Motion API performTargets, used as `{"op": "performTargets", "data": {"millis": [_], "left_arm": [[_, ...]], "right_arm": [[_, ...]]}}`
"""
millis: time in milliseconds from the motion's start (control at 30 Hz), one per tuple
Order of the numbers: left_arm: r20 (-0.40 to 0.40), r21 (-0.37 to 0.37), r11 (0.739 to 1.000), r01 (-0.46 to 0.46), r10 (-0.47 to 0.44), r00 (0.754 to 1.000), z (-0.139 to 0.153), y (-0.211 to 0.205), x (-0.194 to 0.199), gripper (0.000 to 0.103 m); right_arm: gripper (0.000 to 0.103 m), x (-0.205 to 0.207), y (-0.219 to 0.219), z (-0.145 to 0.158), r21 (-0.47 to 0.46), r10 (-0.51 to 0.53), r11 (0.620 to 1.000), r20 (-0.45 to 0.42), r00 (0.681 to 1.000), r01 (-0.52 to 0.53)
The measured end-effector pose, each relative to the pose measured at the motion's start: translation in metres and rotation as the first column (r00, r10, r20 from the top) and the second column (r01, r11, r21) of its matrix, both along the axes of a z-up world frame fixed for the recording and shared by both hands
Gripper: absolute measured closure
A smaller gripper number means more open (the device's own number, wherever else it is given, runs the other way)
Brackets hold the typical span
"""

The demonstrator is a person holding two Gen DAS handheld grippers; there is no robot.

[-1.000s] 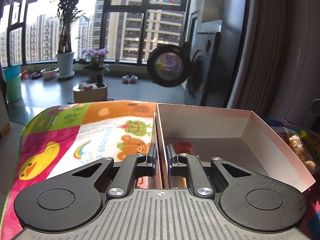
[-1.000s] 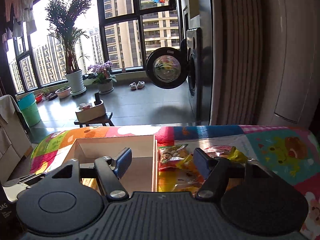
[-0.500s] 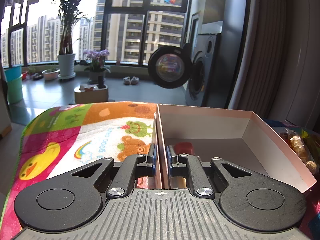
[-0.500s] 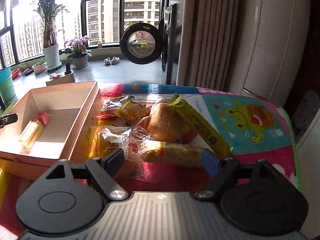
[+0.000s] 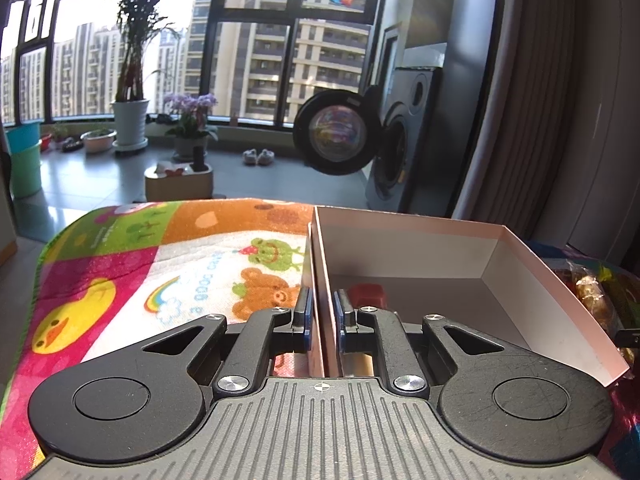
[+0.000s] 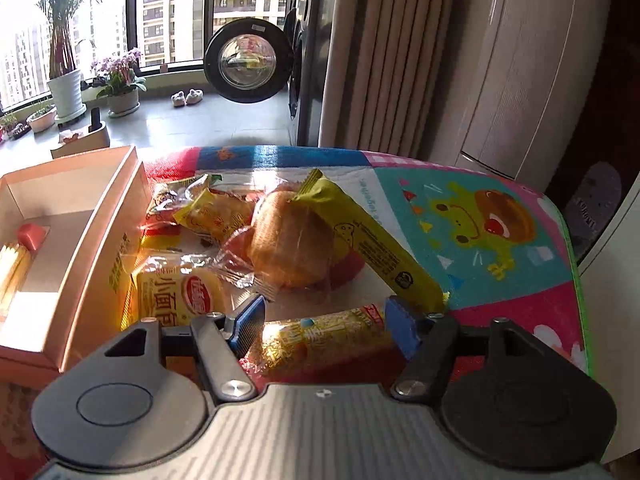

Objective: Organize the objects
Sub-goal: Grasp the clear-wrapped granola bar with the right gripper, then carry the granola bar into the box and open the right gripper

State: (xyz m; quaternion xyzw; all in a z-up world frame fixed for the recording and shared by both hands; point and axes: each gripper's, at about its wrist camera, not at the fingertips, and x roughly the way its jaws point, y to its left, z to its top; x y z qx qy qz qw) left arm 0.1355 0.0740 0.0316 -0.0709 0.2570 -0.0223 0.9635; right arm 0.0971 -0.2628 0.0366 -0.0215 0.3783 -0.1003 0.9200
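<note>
Clamping the near-left wall of the pink cardboard box (image 5: 404, 236), my left hand-held gripper (image 5: 321, 320) has its two blue-padded fingers narrowed onto the thin wall, one outside and one inside. That box sits on the cartoon-printed cloth (image 5: 120, 280) covering the desk. Inside it lie a small red packet (image 6: 33, 236) toward the far end and a pale yellow bundle of sticks (image 6: 12, 268) just nearer, its long axis running along the box's length; the rest of the floor is bare card.

My right hand-held gripper (image 6: 325, 322) is spread wide, with nothing gripped, straddling a yellow snack packet (image 6: 320, 340) that lies crosswise between the fingers, its red-trimmed end toward the right finger. I cannot tell whether the pads touch it. Just beyond, beside the box's right wall, is a heap of snacks: a long yellow-green bar (image 6: 368, 240) angled from far-left to near-right, a round bun in clear wrap (image 6: 292, 240) under its far end, a yellow bread packet (image 6: 180, 292) against the box and a smaller yellow packet (image 6: 216, 216) farther back.
</note>
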Motion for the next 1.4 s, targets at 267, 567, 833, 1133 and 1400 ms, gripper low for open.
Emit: {"op": "performTargets", "data": {"millis": [267,567,833,1133,1400], "left_arm": [[-0.002,0.004,1.000,-0.003,0.003,1.000,0.000,-0.001,0.000,0.090],[0.001,0.008,1.000,-0.003,0.003,1.000,-0.001,-0.002,0.000,0.090],[-0.002,0.000,1.000,0.000,0.000,1.000,-0.001,0.000,-0.001,0.090],[-0.002,0.010,1.000,-0.001,0.001,1.000,-0.001,-0.002,-0.001,0.090],[-0.003,0.007,1.000,-0.002,0.002,1.000,-0.001,-0.001,-0.001,0.090]], "right_arm": [[0.034,-0.044,-0.042,0.004,0.057,-0.131,0.990,-0.023,0.991,0.132],[0.040,-0.014,-0.035,-0.023,0.107,-0.133,0.984,-0.059,0.989,0.139],[0.075,-0.029,-0.001,-0.006,0.066,-0.031,0.997,-0.119,0.992,0.039],[0.075,-0.087,0.043,0.078,0.122,0.126,0.984,0.032,0.991,-0.129],[0.075,-0.059,0.099,0.122,0.257,0.290,0.910,0.164,0.943,-0.324]]}}
